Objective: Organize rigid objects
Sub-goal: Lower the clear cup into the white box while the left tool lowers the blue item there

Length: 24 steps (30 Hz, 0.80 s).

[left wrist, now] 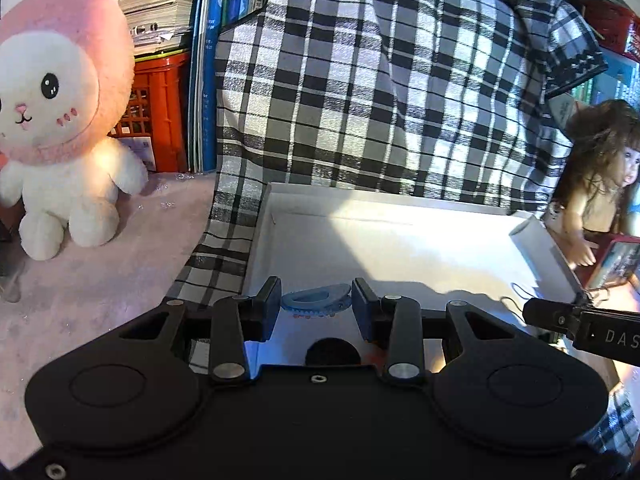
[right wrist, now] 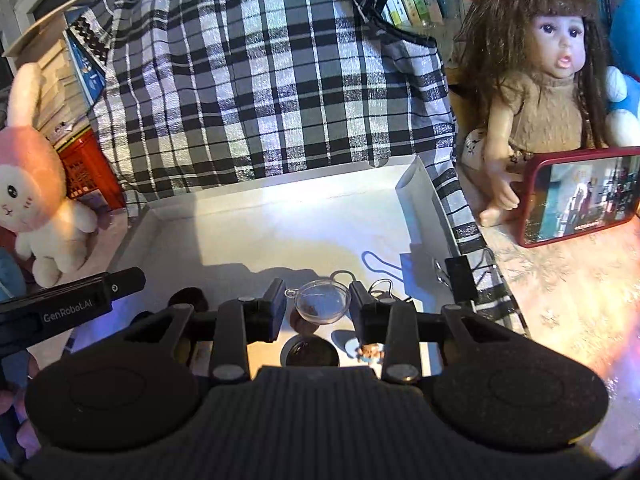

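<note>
In the left wrist view my left gripper is shut on a blue toothed hair claw clip, held crosswise between the pads just above the near end of a shallow white box. In the right wrist view my right gripper is shut on a clear plastic ball with a small ring at its left side and something brown inside. It hangs over the near part of the same white box. Two dark round objects and a tiny figurine lie on the box floor below the fingers.
The box rests on checked black-and-white cloth. A black binder clip grips its right wall. A pink plush rabbit sits to the left. To the right are a long-haired doll and a red phone.
</note>
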Each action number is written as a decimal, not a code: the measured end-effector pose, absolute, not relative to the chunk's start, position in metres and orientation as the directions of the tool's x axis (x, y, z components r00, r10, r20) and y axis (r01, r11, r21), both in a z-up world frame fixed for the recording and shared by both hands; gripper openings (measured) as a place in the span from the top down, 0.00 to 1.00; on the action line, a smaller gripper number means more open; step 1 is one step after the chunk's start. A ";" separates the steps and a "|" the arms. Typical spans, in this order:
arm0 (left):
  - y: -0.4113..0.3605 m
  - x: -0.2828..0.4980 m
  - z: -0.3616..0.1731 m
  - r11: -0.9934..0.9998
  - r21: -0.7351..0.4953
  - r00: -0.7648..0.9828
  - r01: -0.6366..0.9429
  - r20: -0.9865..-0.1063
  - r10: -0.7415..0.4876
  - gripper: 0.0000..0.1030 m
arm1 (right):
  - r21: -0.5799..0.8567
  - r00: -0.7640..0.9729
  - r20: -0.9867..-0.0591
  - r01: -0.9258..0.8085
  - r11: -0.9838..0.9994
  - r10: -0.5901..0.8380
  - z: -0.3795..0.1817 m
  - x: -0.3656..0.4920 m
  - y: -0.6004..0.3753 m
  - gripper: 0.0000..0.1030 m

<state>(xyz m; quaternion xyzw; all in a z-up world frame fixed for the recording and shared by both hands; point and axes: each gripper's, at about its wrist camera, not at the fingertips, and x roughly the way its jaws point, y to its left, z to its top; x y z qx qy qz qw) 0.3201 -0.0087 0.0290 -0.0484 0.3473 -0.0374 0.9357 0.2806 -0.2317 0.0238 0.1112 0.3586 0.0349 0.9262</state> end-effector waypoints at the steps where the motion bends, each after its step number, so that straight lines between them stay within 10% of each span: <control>1: -0.008 0.322 0.027 0.992 -0.118 0.756 0.035 -0.646 -0.103 0.64 | 0.233 0.742 -0.655 0.017 0.972 0.144 0.022 0.282 -0.232 0.62; 24: -0.017 0.332 0.004 0.995 -0.084 0.755 0.051 -0.649 -0.093 0.64 | 0.225 0.749 -0.650 0.028 0.974 0.129 0.003 0.293 -0.239 0.61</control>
